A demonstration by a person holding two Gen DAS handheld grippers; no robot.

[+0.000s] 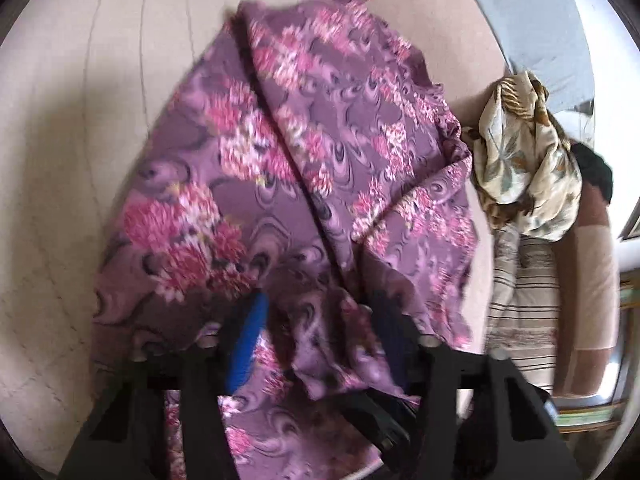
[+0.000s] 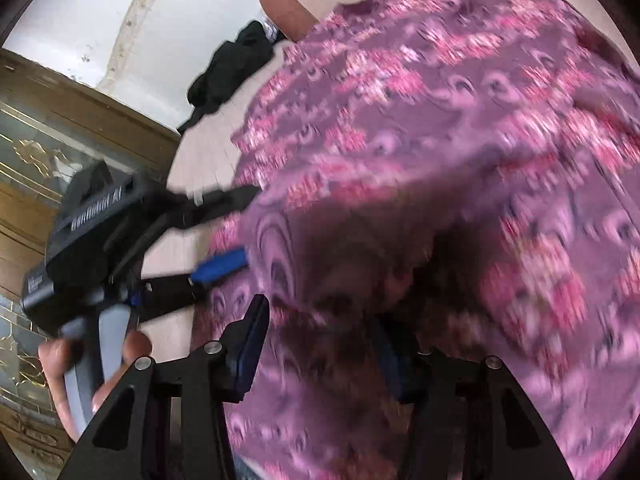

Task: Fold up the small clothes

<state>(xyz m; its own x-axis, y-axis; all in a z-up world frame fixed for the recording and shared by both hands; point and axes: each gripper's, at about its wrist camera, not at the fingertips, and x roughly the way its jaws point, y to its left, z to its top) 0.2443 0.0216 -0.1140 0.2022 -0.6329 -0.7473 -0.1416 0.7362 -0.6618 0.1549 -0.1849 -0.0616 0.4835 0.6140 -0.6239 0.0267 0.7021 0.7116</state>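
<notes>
Purple floral garment (image 1: 304,168) edge between left gripper (image 1: 316,320) pads.

Both tools are matte black plastic tongs (image 1: 320,320) with angular triangular arms, silver round screw heads and bright blue pads (image 1: 246,344). At left in the right wrist view, the left tongs (image 2: 236,228) show a boxy black body with white lettering, a grey handle and a bare hand (image 2: 86,376).

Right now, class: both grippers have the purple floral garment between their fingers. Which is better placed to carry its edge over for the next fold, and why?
Probably the left gripper. The purple floral garment spreads flat ahead of it over the bed. The right gripper is buried under bunched cloth.
</notes>
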